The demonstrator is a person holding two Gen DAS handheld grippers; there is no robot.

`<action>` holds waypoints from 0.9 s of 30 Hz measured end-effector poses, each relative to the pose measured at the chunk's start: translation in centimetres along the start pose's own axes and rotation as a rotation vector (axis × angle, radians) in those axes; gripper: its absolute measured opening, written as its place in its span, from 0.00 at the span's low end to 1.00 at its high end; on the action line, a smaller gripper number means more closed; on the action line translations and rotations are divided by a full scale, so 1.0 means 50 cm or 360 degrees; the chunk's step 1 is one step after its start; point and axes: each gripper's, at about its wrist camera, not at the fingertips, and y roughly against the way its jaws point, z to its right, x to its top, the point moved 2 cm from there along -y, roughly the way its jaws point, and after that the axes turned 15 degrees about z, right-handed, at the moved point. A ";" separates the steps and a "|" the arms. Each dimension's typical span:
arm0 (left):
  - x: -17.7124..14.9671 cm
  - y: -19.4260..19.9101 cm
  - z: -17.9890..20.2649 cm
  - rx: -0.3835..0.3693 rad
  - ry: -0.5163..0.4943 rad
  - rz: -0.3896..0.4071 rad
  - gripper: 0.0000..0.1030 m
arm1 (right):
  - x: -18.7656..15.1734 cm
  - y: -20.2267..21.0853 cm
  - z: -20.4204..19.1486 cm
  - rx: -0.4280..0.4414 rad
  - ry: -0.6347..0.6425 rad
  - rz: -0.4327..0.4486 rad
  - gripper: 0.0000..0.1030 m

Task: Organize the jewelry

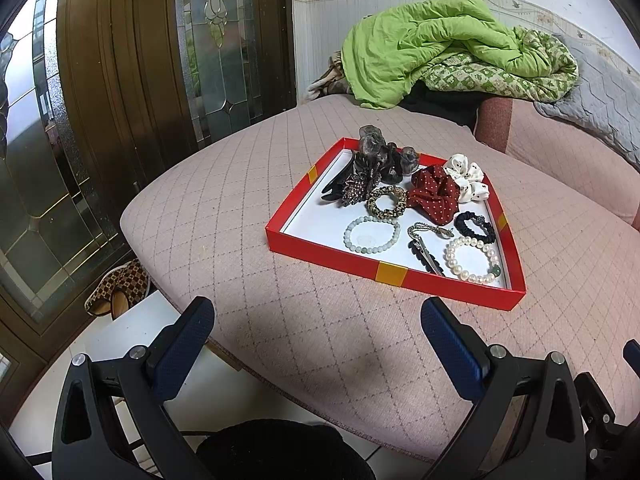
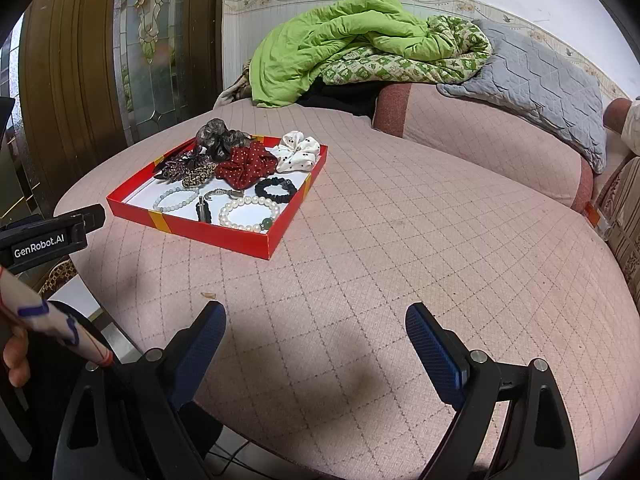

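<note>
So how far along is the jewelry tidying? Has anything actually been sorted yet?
It looks barely begun. All the pieces sit mixed in the red tray: pearl bracelet, pale bead bracelet, red dotted scrunchie and white scrunchie, loosely heaped at the back. Nothing is in hand: the left gripper and right gripper are both open over the pink cushion, short of the tray. All the sorting is left.

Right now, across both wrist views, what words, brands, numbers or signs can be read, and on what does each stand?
"GenRobot.AI": white lettering on the black body of the left gripper, seen at the left edge of the right wrist view.
Blue marks on the sleeve: not readable as text.
Red tray with yellow bands: no lettering visible.
Nothing else legible in either view.
</note>
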 end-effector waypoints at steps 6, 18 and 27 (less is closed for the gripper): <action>0.000 0.001 0.000 0.0000 -0.0001 -0.0001 1.00 | 0.000 0.000 -0.001 -0.0002 0.0002 -0.0001 0.91; -0.001 0.000 0.000 0.0001 -0.0005 0.0001 1.00 | -0.004 0.001 -0.001 0.0000 0.0007 -0.0005 0.91; 0.000 0.000 0.001 0.0001 -0.0004 0.0000 1.00 | -0.005 0.002 0.000 0.0001 0.0008 -0.0005 0.91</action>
